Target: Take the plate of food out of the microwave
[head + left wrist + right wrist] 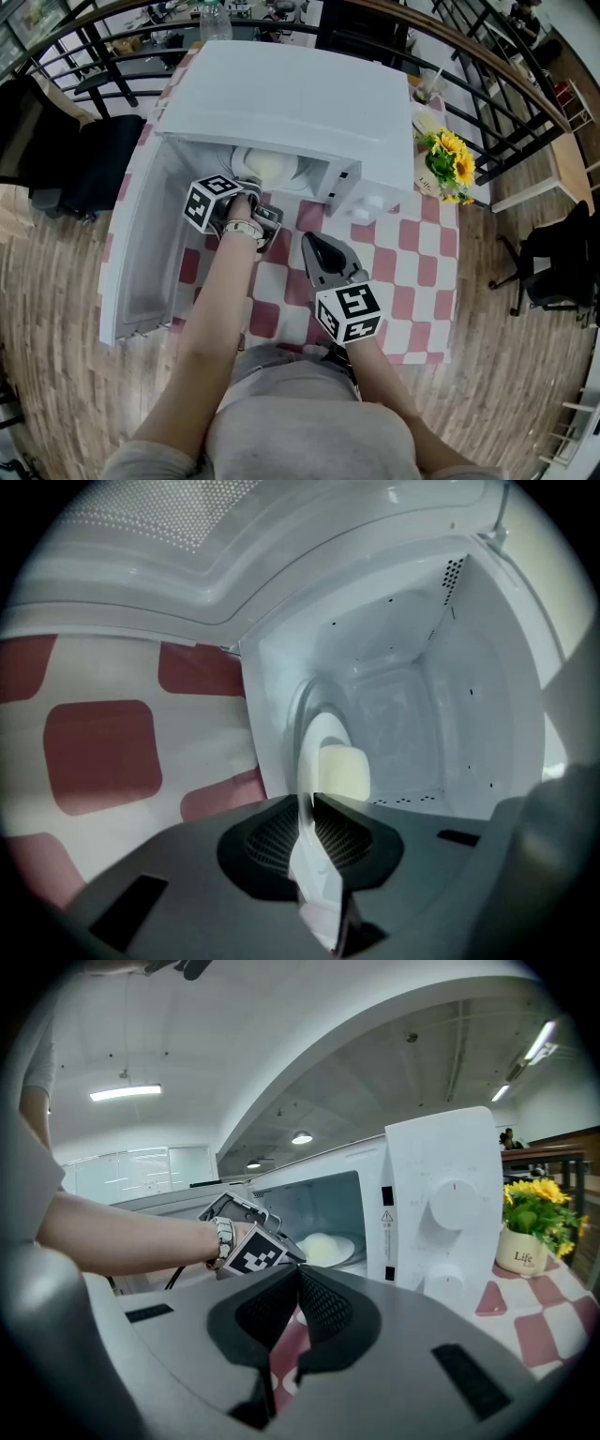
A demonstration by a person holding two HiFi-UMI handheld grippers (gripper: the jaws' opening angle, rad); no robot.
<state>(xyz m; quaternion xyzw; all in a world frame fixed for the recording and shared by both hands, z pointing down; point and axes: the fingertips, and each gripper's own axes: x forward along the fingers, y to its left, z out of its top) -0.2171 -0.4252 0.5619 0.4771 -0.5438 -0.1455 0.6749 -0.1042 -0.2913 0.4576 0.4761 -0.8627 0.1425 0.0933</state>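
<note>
The white microwave (281, 103) stands on the table with its door (141, 244) swung open to the left. Inside lies a white plate (246, 161) with a pale rounded bun (267, 169) on it. My left gripper (251, 192) reaches into the opening. In the left gripper view the plate (314, 733) runs edge-on between the jaws, and the left gripper (309, 803) is shut on its near rim, with the bun (345, 771) just beyond. My right gripper (314, 248) hangs over the tablecloth in front of the microwave, shut and holding nothing. The right gripper view shows the plate (328, 1251) inside the cavity.
A red-and-white checked cloth (403, 262) covers the table. A pot of yellow flowers (448, 164) stands right of the microwave, beside its control knobs (455, 1204). A bottle (214, 19) is behind it. Dark chairs and a curved railing surround the table.
</note>
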